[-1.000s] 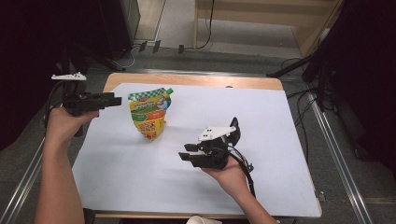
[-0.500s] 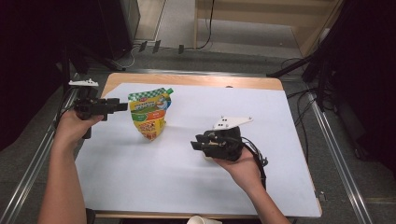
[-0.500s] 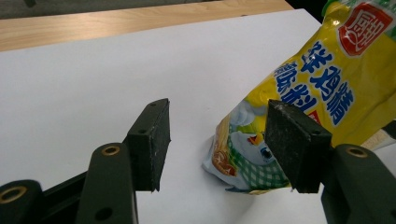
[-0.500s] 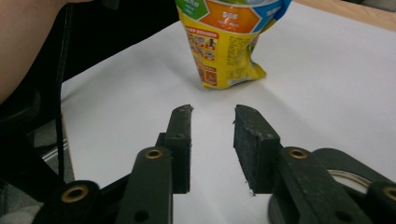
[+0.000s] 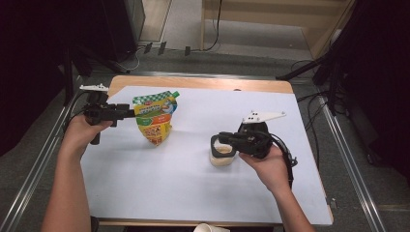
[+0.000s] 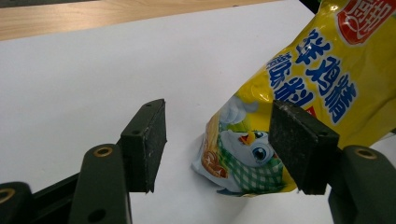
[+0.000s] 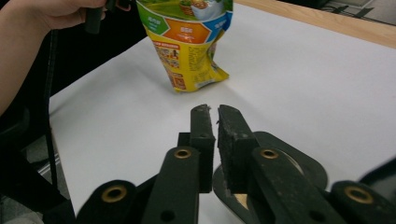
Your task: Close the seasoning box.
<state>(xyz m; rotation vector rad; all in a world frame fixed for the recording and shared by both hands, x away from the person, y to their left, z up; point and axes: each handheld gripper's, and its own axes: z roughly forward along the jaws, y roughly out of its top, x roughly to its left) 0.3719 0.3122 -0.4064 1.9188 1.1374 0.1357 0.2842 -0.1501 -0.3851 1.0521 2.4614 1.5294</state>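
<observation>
I am holding my left gripper (image 5: 126,112) beside the pouch (image 5: 155,118), its jaws apart and just opening wider, the pouch's lower corner lying beyond and between them, untouched. My right gripper (image 5: 217,140) is just closing its jaws, nearly shut on the rim of a small cup (image 5: 223,155) under it; the pouch is standing well ahead.

The pouch (image 6: 299,93) ran off the left gripper view's top and right edges. In the right gripper view, the right tool (image 7: 214,111) hid most of the black-rimmed cup (image 7: 299,163) beneath it; the pouch's top was cropped.
</observation>
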